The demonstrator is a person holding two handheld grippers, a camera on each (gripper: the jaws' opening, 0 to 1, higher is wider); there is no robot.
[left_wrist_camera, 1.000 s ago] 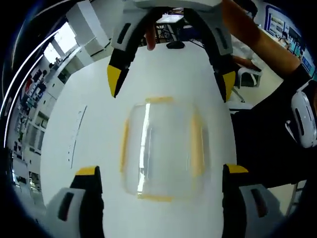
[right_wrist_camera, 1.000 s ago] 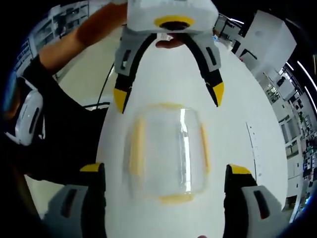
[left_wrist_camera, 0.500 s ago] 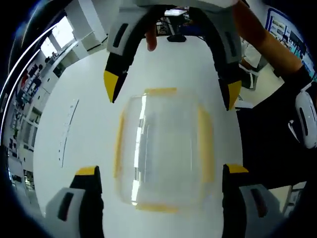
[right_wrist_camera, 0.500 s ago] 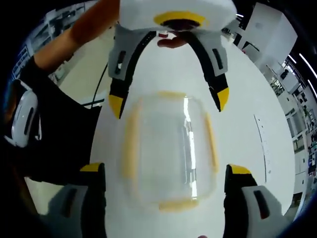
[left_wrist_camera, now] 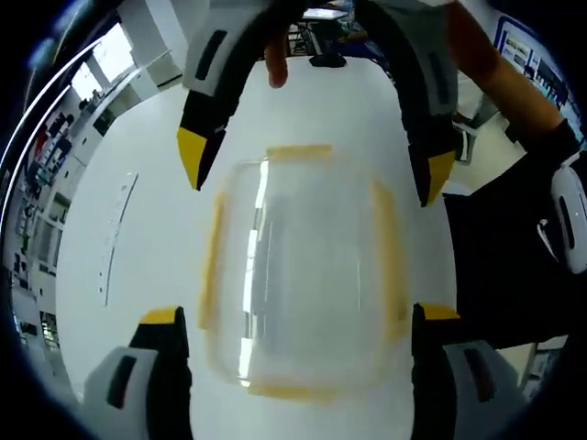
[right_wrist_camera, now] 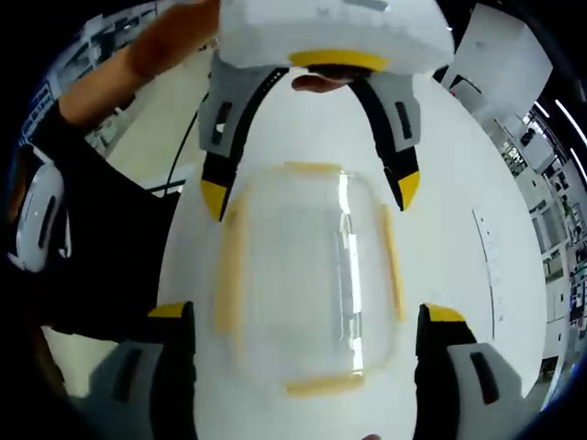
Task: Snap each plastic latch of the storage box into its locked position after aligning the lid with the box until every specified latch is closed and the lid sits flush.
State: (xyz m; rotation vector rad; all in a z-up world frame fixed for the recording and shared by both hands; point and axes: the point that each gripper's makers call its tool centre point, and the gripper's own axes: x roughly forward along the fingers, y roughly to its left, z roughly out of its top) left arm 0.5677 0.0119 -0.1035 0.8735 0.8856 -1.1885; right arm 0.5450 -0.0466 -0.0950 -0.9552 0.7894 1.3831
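The left tongs hang released, jaws spread wide. Between their tips the clear storage box rests on the white bench, yellow latches around its lid. The right tongs face them, likewise released, straddling the box, probably to press latches from opposite sides.

My left gripper and my right gripper face each other, jaws wide apart, touching nothing.
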